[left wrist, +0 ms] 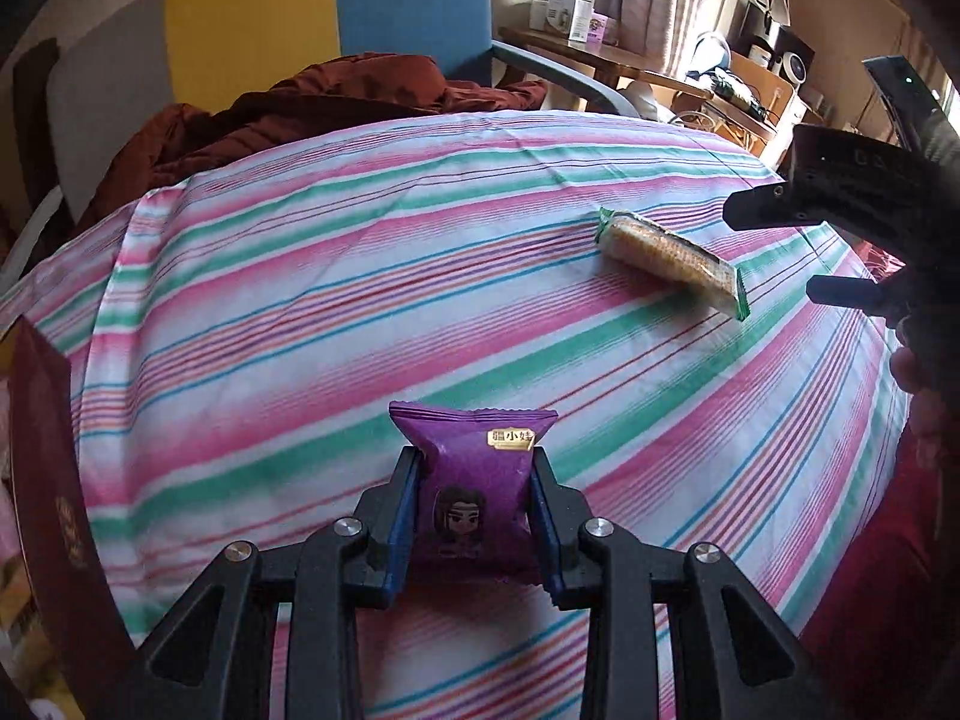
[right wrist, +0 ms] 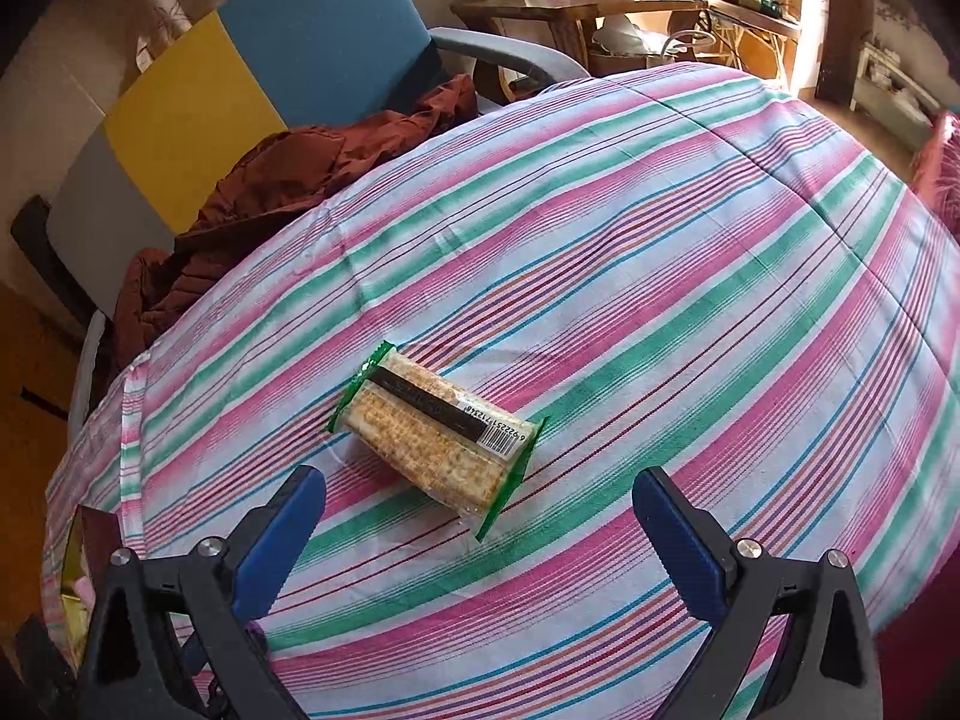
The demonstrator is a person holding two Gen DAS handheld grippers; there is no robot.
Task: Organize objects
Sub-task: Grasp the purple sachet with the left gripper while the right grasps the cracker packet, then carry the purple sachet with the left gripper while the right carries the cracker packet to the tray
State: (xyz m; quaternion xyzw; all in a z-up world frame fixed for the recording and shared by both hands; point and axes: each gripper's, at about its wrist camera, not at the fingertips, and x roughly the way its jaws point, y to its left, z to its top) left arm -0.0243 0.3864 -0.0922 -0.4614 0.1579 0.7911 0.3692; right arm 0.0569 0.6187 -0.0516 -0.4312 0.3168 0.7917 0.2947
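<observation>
Now my left gripper [left wrist: 474, 510] pinches the purple snack packet [left wrist: 474, 480] just above the striped cloth [left wrist: 300, 312], so I judge it mid-carry. My right gripper [right wrist: 480, 534] is spread wide, the cracker pack [right wrist: 435, 432] lying just ahead; next I'd straddle it squarely.

I counted one purple snack [left wrist: 474, 480], one cracker pack [right wrist: 438, 435], one red box [left wrist: 51, 480], one brown jacket [right wrist: 288, 192], two claws.
</observation>
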